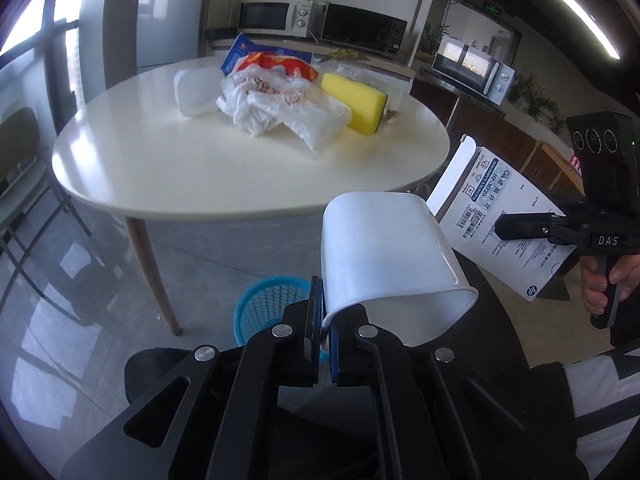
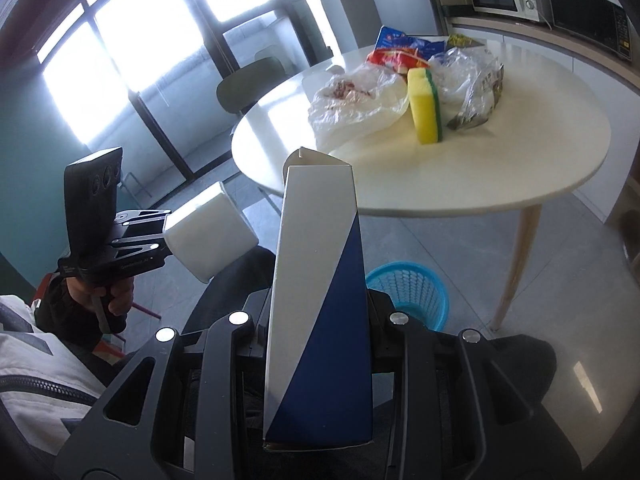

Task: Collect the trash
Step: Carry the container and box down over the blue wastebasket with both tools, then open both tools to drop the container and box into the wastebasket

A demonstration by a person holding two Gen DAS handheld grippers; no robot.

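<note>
My left gripper [image 1: 325,320] is shut on the rim of a white plastic tub [image 1: 384,256], held in the air in front of the table, above and right of a blue mesh basket [image 1: 266,304]. The tub also shows in the right wrist view [image 2: 210,232]. My right gripper [image 2: 318,320] is shut on a white and blue cardboard box [image 2: 316,280], held upright, left of the basket [image 2: 410,292]. The box shows in the left wrist view [image 1: 504,224]. On the round white table [image 1: 200,172] lie crumpled plastic bags [image 1: 280,104], a yellow sponge [image 1: 356,102], a second white tub [image 1: 196,92] and snack wrappers [image 1: 276,62].
The basket stands on the grey tiled floor beside a wooden table leg [image 1: 154,276]. A chair [image 1: 20,160] stands left of the table. Microwaves [image 1: 276,18] sit on a counter behind. My legs are below both grippers.
</note>
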